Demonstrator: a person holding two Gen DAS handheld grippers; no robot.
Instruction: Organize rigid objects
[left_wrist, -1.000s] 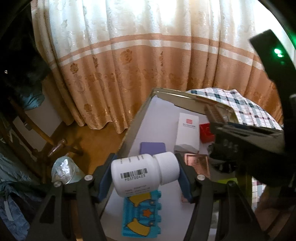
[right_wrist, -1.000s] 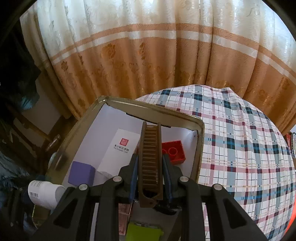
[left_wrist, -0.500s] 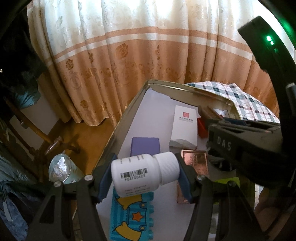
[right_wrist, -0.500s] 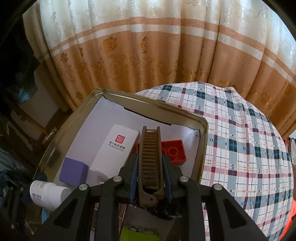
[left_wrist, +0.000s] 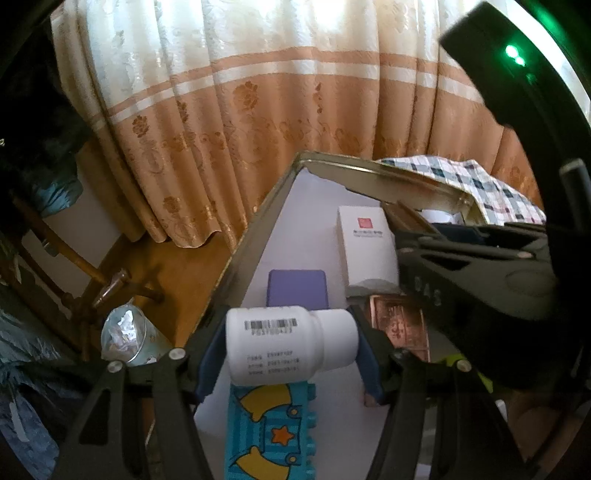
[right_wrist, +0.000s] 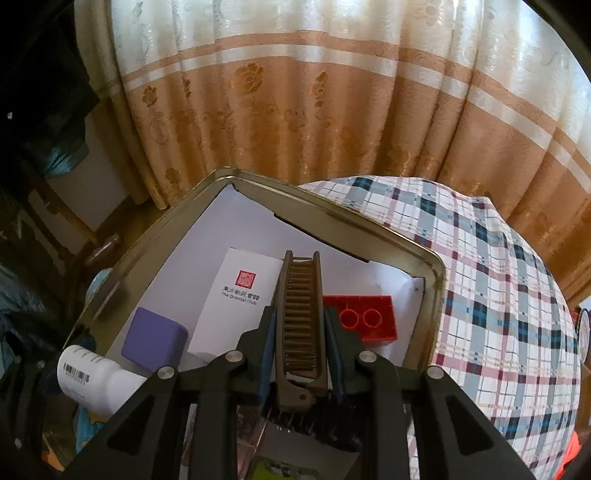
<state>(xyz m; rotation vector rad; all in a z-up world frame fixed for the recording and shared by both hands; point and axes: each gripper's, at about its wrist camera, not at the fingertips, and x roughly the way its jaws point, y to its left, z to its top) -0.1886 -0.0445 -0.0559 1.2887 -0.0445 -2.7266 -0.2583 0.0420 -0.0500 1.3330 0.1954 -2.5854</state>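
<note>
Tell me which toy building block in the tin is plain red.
The red block at the tin's far right corner, beside the comb. The other block is blue with yellow shapes and an orange star.

The left gripper (left_wrist: 291, 350) is a black plastic frame of angled, braced arms, each arm pinned with a small silver round-headed screw near its knuckle, and its two fingers carry dark blue pads (left_wrist: 207, 365). The right gripper (right_wrist: 299, 339) has the same black build, silver screws and blue-lined fingers; its housing bears pale embossed letters and a lit green lamp.
</note>
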